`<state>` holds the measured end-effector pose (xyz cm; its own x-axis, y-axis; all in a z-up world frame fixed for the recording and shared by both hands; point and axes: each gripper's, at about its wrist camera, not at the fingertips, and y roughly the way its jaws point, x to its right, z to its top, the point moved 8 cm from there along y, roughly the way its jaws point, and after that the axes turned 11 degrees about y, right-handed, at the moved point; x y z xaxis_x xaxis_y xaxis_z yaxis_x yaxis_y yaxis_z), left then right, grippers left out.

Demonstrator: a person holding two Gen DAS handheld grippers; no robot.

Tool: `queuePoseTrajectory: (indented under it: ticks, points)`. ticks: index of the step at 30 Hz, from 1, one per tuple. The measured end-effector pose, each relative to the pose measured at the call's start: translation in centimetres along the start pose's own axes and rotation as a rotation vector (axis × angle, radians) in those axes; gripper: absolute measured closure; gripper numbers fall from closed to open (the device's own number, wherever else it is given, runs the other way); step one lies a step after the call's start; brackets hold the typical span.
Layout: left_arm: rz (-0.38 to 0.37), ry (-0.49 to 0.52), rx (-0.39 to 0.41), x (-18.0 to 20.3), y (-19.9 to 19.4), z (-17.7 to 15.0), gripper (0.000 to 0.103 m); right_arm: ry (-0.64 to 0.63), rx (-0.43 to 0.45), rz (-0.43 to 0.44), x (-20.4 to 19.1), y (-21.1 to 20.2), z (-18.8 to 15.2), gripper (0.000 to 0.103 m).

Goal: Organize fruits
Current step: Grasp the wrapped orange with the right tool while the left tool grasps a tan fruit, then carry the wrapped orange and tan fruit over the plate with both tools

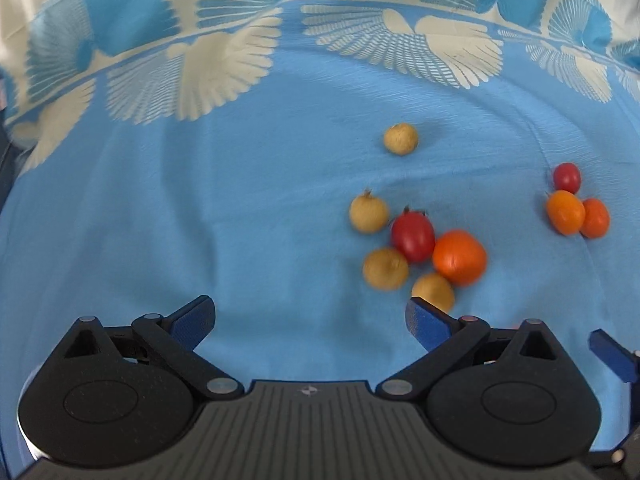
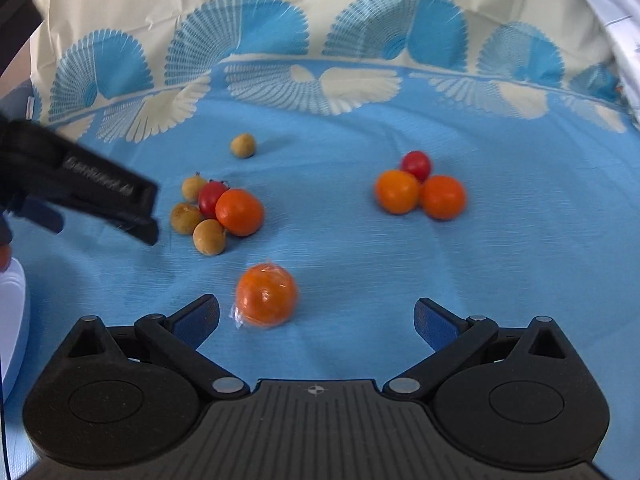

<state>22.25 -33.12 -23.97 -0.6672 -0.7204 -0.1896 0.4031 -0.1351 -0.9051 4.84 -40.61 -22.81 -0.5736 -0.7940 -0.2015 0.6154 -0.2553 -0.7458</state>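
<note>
Fruits lie on a blue cloth [image 1: 200, 220]. One cluster holds three tan longans [image 1: 385, 269], a red tomato [image 1: 413, 238] and an orange [image 1: 459, 257]. Another longan [image 1: 401, 139] sits alone farther back. To the right, two oranges [image 1: 565, 212] touch a small red tomato [image 1: 567, 177]. My left gripper [image 1: 310, 320] is open and holds nothing, its right finger just short of the nearest longan [image 1: 433, 292]. My right gripper [image 2: 316, 320] is open too. A plastic-wrapped orange [image 2: 266, 295] lies just ahead of it, nearer the left finger [image 2: 198, 320].
The cloth's white and blue fan-patterned border [image 2: 320, 80] curves along the far side. A white object [image 2: 12, 320] shows at the left edge of the right wrist view. The left gripper's black body [image 2: 80, 188] reaches in beside the mixed cluster [image 2: 239, 212].
</note>
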Motion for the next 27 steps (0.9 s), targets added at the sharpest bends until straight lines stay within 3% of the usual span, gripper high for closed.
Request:
queuePoseTrajectory:
  ticks: [2,3,4,6,9,11,12,13,15,16,21,27]
  points:
    - [-0.014,0.006,-0.016,0.2,1.5,0.6,0.012,-0.017,0.006,0.008,-0.6,1.8,-0.1,0.0]
    - [-0.028,-0.001,-0.03,0.4,2.2,0.7,0.021,-0.033,0.0,0.004,-0.7,2.6,-0.4,0.0]
    - [-0.038,-0.008,-0.04,0.4,2.8,0.8,0.024,-0.051,-0.009,-0.01,-0.7,3.4,-0.7,0.0]
    - [-0.051,-0.031,-0.017,0.4,2.9,1.1,0.027,-0.116,0.067,-0.01,-1.1,3.6,-1.2,0.001]
    - [-0.06,-0.023,0.001,0.8,2.7,1.5,0.037,-0.111,0.093,0.006,-0.9,3.5,-1.3,0.0]
    - [-0.068,0.009,0.022,1.4,2.5,2.0,0.051,-0.116,0.094,0.004,-1.0,3.4,-1.4,0.001]
    - [-0.077,0.024,0.031,1.7,2.3,2.2,0.07,-0.124,0.092,0.0,-1.0,3.3,-1.3,0.001]
    - [-0.085,0.037,0.032,2.0,2.1,2.3,0.075,-0.13,0.09,-0.003,-1.0,3.2,-1.3,0.004]
    - [-0.075,0.04,0.037,2.3,1.7,2.2,0.075,-0.127,0.104,0.027,-1.2,2.7,-1.2,0.035]
    - [-0.078,0.034,0.042,2.3,1.3,2.0,0.075,-0.143,0.113,0.045,-1.4,2.3,-1.2,0.062]
    - [-0.11,-0.02,0.078,1.9,-3.2,0.5,0.075,-0.144,0.118,0.05,-1.2,1.4,-1.2,0.063]
    - [-0.056,-0.021,0.072,0.7,-11.0,-4.1,0.075,-0.067,0.174,0.043,-0.4,-3.3,0.9,0.063]
